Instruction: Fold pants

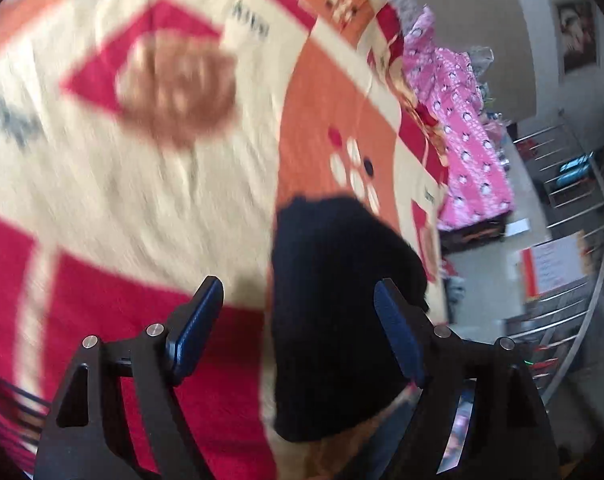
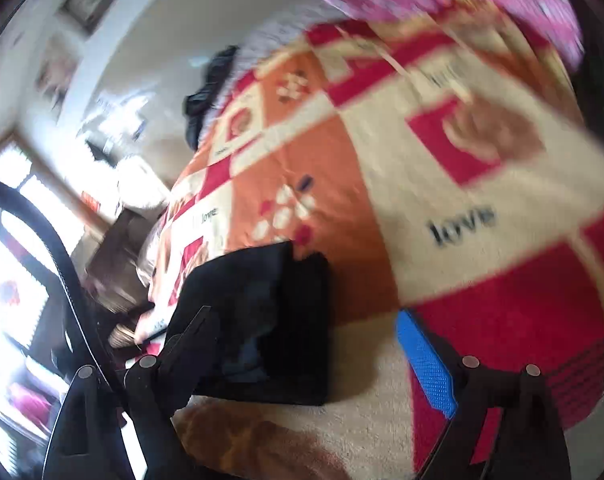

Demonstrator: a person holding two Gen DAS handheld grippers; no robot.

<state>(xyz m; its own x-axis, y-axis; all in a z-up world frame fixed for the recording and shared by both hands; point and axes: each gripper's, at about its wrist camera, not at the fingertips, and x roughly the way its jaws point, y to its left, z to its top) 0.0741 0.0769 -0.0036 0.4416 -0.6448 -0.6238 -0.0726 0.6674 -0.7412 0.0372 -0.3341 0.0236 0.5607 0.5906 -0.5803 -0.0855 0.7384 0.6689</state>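
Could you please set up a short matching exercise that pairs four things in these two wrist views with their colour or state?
Things:
1. pants
2. left gripper
3. blanket
4. cloth at the far edge of the bed

Colour or state:
A. pink with a small printed pattern
B. black, lying folded into a compact bundle
C. jaws wide apart, pads pressing on nothing
D. red, orange and cream patches, with the word "love"

Pairs: 1-B, 2-C, 3-D, 4-A
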